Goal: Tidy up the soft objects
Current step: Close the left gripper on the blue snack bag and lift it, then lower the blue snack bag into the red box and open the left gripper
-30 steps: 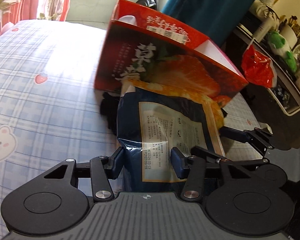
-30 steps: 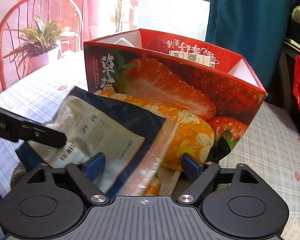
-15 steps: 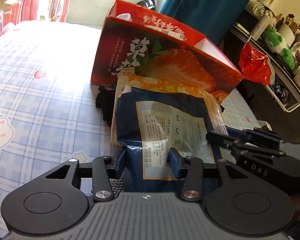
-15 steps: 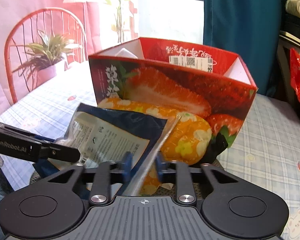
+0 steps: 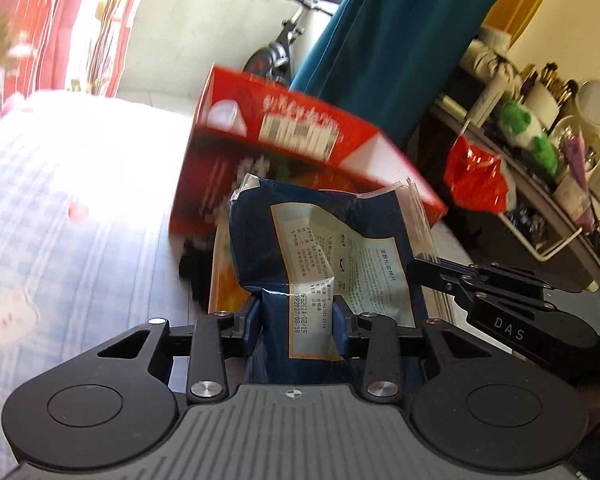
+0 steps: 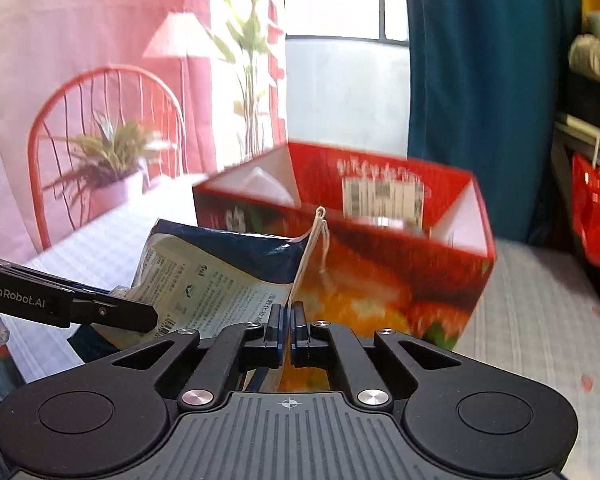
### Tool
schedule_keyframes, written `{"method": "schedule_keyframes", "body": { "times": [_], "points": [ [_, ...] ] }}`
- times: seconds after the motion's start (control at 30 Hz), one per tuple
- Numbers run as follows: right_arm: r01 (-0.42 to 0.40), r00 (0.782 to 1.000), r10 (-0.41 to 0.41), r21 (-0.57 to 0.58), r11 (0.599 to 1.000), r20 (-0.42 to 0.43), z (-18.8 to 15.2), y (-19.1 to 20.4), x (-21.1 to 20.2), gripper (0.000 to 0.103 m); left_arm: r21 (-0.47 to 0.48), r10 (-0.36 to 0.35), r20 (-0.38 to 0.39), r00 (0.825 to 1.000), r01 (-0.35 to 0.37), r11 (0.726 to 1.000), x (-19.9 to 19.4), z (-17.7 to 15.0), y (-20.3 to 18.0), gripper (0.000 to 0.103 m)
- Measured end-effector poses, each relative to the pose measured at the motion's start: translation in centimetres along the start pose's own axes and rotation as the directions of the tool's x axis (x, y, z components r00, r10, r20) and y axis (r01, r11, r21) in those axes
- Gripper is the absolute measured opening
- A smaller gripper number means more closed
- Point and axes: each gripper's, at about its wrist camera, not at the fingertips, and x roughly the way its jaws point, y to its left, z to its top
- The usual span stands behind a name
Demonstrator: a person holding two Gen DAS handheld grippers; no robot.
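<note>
A dark blue plastic packet (image 5: 324,240) with a pale printed label is held up off the bed by both grippers. My left gripper (image 5: 298,316) is shut on its near end. My right gripper (image 6: 287,330) is shut on its clear side edge (image 6: 306,256), and it shows at the right of the left wrist view (image 5: 500,292). An orange patterned packet (image 5: 226,284) lies under it. The open red strawberry box (image 6: 380,240) stands just behind; it also shows in the left wrist view (image 5: 300,136).
A blue checked bed sheet (image 5: 80,220) covers the surface. A black item (image 5: 194,256) lies by the box's foot. A red bag (image 5: 476,180) and a cluttered shelf (image 5: 540,152) stand at the right. A red chair (image 6: 100,152) with a plant stands at the left.
My right gripper has shut on the packet's side edge. Both grippers have lifted the blue packet toward the box rim, and it now crumples between them.
</note>
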Motion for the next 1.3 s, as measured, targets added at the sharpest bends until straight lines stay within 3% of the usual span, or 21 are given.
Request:
{"method": "schedule_keyframes", "body": {
  "times": [0.3,0.5,0.77,1.0,1.1,1.23,1.3],
  "points": [
    [0.007,0.994,0.003,-0.094,0.996,0.107,7.5,-1.8,1.4,0.003,0.100,0.021,0.120,0.993,-0.033,0.994,-0.2,7.8,-2.2,0.038],
    [0.052,0.986,-0.029,-0.137,0.989,0.163,11.9,-3.4,4.6,0.003,0.158,0.048,0.170,0.984,-0.076,0.984,2.4,12.8,-3.0,0.038],
    [0.089,0.991,-0.078,-0.098,0.991,0.108,14.5,-7.0,12.0,0.003,0.163,0.093,0.108,0.990,-0.110,0.980,9.2,17.3,-1.9,0.038],
    [0.111,0.994,-0.112,-0.080,0.991,-0.014,13.3,-8.1,17.9,0.004,0.179,0.140,0.024,0.990,-0.142,0.974,13.3,16.9,0.0,0.039],
    [0.123,0.990,-0.127,-0.085,0.989,-0.052,12.6,-7.8,18.8,0.015,0.185,0.166,0.014,0.986,-0.165,0.969,13.5,16.3,0.4,0.044],
    [0.165,0.985,-0.168,-0.067,0.984,-0.036,12.4,-7.7,18.1,0.047,0.207,0.229,0.073,0.971,-0.239,0.949,12.5,16.2,0.0,0.080],
    [0.170,0.985,-0.172,-0.058,0.984,-0.024,12.3,-7.7,17.1,0.058,0.212,0.226,0.099,0.969,-0.242,0.947,11.6,16.3,-0.3,0.088]
  ]
}}
